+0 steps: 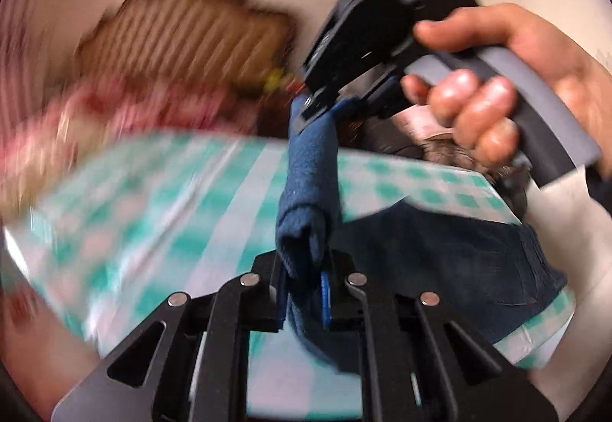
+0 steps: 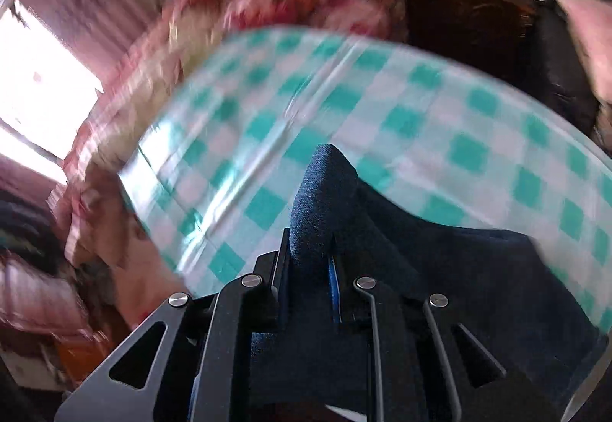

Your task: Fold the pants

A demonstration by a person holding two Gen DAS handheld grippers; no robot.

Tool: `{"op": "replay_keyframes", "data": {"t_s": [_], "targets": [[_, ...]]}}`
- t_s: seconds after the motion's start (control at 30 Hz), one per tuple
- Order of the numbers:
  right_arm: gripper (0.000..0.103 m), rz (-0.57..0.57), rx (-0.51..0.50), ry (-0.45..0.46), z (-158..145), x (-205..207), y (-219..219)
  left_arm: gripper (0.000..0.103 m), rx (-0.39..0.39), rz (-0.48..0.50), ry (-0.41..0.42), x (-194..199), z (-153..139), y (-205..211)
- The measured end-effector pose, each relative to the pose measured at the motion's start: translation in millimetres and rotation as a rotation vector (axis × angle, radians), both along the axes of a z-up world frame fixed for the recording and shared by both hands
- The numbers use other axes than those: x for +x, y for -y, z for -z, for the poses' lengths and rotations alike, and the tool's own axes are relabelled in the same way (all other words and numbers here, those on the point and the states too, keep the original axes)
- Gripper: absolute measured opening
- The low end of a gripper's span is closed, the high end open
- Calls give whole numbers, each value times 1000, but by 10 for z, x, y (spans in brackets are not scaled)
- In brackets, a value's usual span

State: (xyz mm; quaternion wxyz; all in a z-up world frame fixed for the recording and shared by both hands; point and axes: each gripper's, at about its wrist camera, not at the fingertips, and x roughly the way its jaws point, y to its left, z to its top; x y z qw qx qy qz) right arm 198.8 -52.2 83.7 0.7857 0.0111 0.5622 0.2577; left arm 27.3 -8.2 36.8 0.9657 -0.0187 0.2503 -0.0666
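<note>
The dark blue pants (image 1: pixel 459 250) lie on a table with a green-and-white checked cloth (image 1: pixel 172 200). In the left wrist view my left gripper (image 1: pixel 304 269) is shut on a bunched edge of the pants. That strip of cloth (image 1: pixel 311 173) runs taut up to my right gripper (image 1: pixel 311 106), held by a hand (image 1: pixel 478 108) and shut on its far end. In the right wrist view my right gripper (image 2: pixel 310 246) pinches a raised fold of the pants (image 2: pixel 459 269) above the checked cloth (image 2: pixel 382 108). Both views are motion-blurred.
Beyond the table's far edge lie a pink-and-red patterned fabric (image 1: pixel 134 108) and a brown slatted piece of furniture (image 1: pixel 183 36). A dark wooden cabinet (image 2: pixel 459 20) stands at the back right, with a bright window (image 2: pixel 38 78) to the left.
</note>
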Motion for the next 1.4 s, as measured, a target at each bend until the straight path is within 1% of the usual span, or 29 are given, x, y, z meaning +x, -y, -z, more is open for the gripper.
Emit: {"op": "replay_keyframes", "data": {"t_s": [0.03, 0.07, 0.13, 0.17, 0.2, 0.23, 0.3, 0.33, 0.37, 0.4, 0.43, 0.47, 0.5, 0.53, 0.57, 0.6, 0.67, 0.7, 0.73, 0.8, 0.87, 1.0, 1.07, 1.13, 1.23, 1.3, 1.33, 1.37, 1.4], "targets": [[16, 34, 34, 10, -143, -27, 281, 12, 46, 36, 44, -33, -115, 255], [16, 68, 67, 27, -282, -55, 646, 12, 108, 89, 94, -78, -227, 613], [16, 117, 105, 50, -434, -100, 1254, 12, 171, 179, 147, -133, -312, 1147], [16, 150, 127, 57, -476, -148, 1646, 12, 215, 253, 175, -193, -312, 1567], [16, 185, 143, 60, -470, -203, 2047, 12, 237, 291, 188, -224, -278, 1798], [16, 221, 149, 60, -431, -250, 2382, 12, 267, 352, 196, -263, -185, 2160], [16, 284, 150, 54, -235, -345, 2960, 12, 309, 418, 192, -297, 29, 2640], [16, 304, 152, 52, -111, -374, 3166, 12, 334, 445, 190, -320, 151, 2870], [16, 331, 154, 43, 117, -408, 3467, 12, 372, 476, 182, -330, 349, 3140], [16, 342, 159, 32, 294, -416, 3648, 12, 405, 501, 161, -313, 532, 3326], [16, 349, 170, 13, 603, -418, 3874, 12, 438, 520, 134, -301, 713, 3495], [16, 359, 168, -11, 832, -414, 4011, 12, 480, 537, 99, -286, 942, 3652], [17, 376, 156, -33, 1038, -406, 4090, 14, 517, 550, 79, -288, 1088, 3762], [19, 393, 143, -53, 1237, -403, 4154, 19, 564, 570, 72, -304, 1244, 3844], [20, 397, 159, -57, 1320, -415, 4201, 21, 592, 576, 87, -332, 1312, 3855], [21, 397, 188, -47, 1360, -442, 4219, 27, 617, 570, 108, -351, 1345, 3854], [21, 392, 215, -26, 1351, -481, 4232, 28, 652, 544, 148, -366, 1373, 3871], [20, 388, 208, -21, 1354, -485, 4220, 23, 663, 534, 159, -348, 1383, 3875], [17, 384, 195, -16, 1347, -484, 4198, 12, 683, 530, 167, -336, 1402, 3906], [13, 372, 165, -8, 1300, -489, 4169, 11, 717, 515, 198, -372, 1361, 3922], [12, 360, 176, 10, 1195, -516, 4241, 10, 731, 498, 229, -402, 1253, 3964], [11, 362, 185, 76, 845, -625, 4427, 10, 743, 503, 314, -440, 1049, 4115], [11, 373, 178, 87, 780, -657, 4542, 10, 743, 526, 319, -439, 1015, 4197], [11, 392, 172, 83, 789, -686, 4677, 10, 748, 550, 321, -415, 1021, 4270], [11, 413, 156, 68, 900, -706, 4818, 10, 768, 585, 302, -412, 1115, 4402], [11, 414, 138, 72, 1020, -710, 4848, 10, 794, 601, 274, -355, 1252, 4501], [12, 413, 124, 76, 1068, -703, 4838, 11, 811, 610, 258, -322, 1318, 4529], [14, 420, 86, 84, 1137, -714, 4819, 15, 817, 621, 246, -323, 1369, 4552], [23, 435, 38, 102, 1178, -732, 4806, 24, 806, 646, 237, -339, 1395, 4573]]}}
